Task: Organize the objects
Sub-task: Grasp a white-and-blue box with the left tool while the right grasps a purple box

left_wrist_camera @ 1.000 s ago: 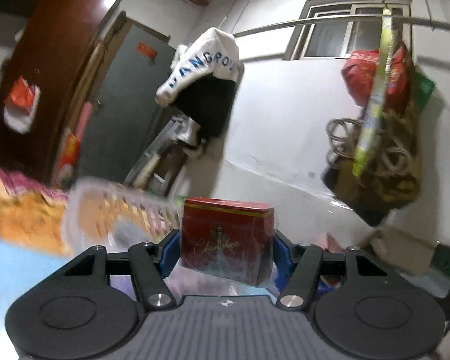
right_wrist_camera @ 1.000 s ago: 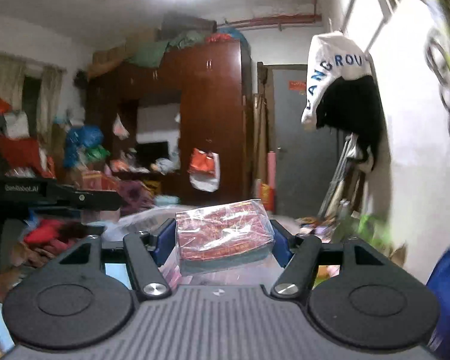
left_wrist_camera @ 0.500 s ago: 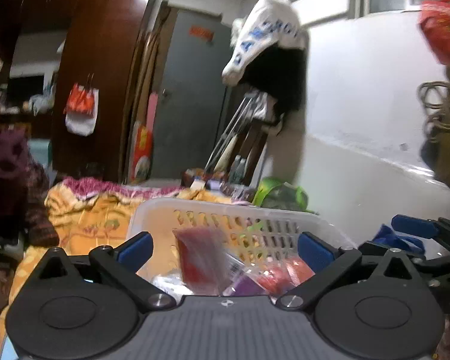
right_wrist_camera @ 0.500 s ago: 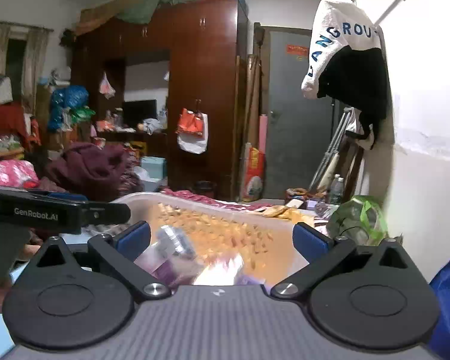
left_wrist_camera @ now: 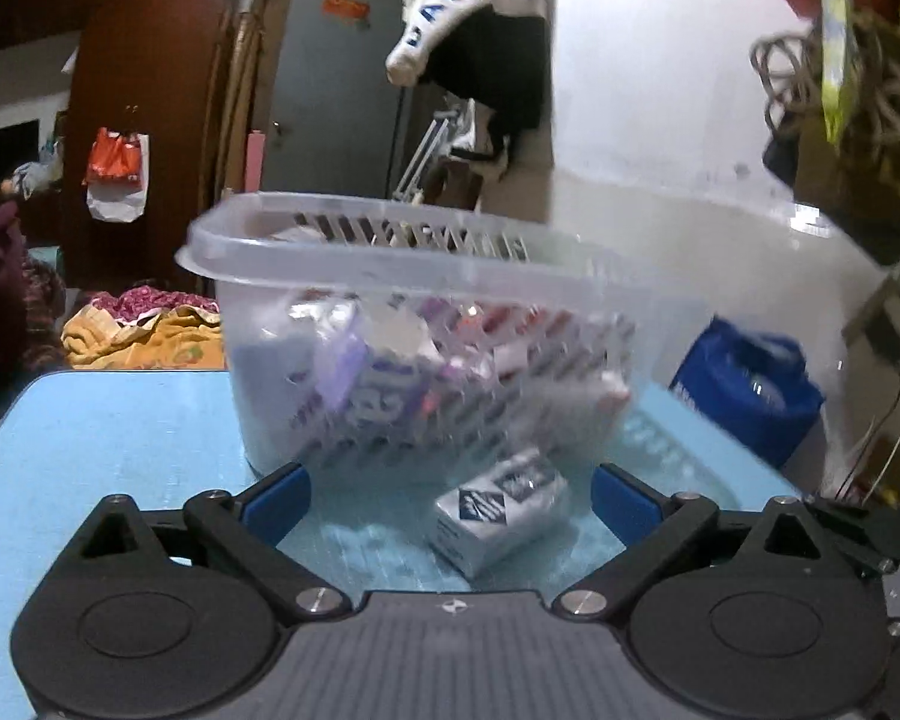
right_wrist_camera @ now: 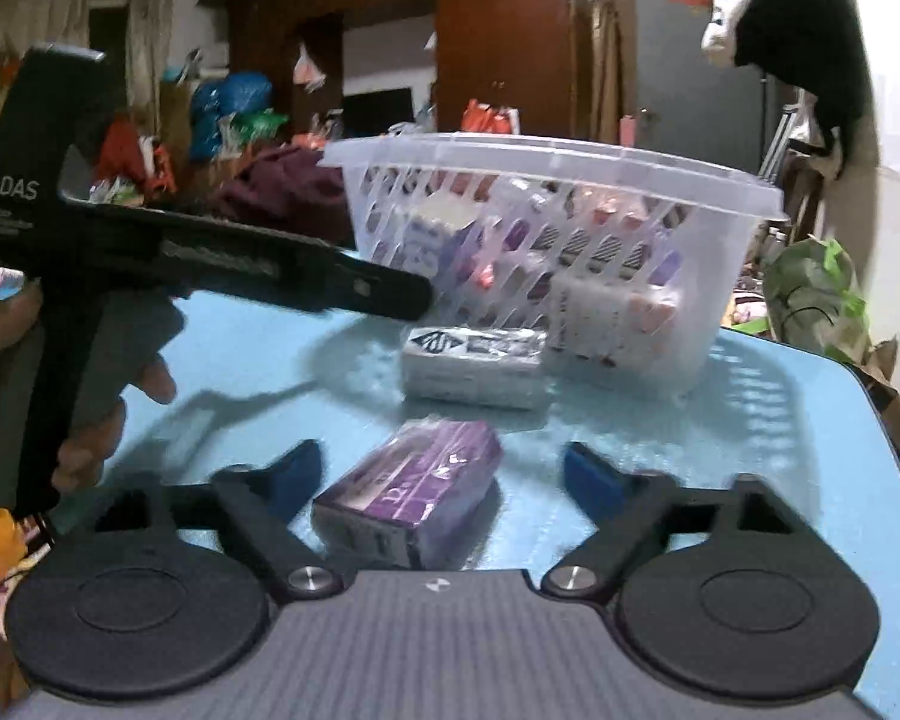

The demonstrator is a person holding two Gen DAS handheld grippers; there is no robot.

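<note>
A clear slotted plastic basket holding several wrapped boxes stands on the light blue table. A white box with a dark logo lies on the table in front of the basket, between the open fingers of my left gripper. A purple wrapped box lies on the table between the open fingers of my right gripper. Neither gripper touches its box. The left gripper's black body shows in the right wrist view, held by a hand.
A blue bag sits past the table's right edge. A green bag lies behind the table. Bedding and clothes are piled at the back left. A wardrobe and a grey door stand behind.
One second ago each gripper was shut on a red box, held high. Both opened and dropped their boxes into the basket. Both have since lowered to the table, each over a new box.
</note>
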